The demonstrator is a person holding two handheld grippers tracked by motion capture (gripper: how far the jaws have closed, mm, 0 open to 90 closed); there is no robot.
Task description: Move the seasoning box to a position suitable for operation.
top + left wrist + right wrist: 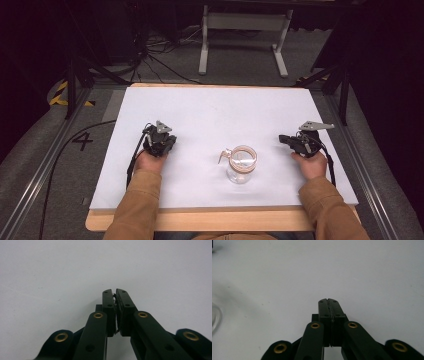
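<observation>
1. A clear glass jar (pixel 241 164) stands upright on the counter (pixel 210 115), near its front edge.
2. Left claw (pixel 150 134) rests left of the jar, jaws closed, empty.
3. Right claw (pixel 284 139) rests right of the jar, likewise closed, empty.
4. Judgement: start position; the next move requires opening a claw and approaching the jar.

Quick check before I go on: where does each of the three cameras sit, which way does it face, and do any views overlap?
High view: above the person's side, looking forward and down; shows forearms, left gripper, right gripper, glass jar.
Left gripper view: rides the left gripper, looking along its shut jaws.
Right gripper view: rides the right gripper, jaws shut.
Shared: white table surface.
</observation>
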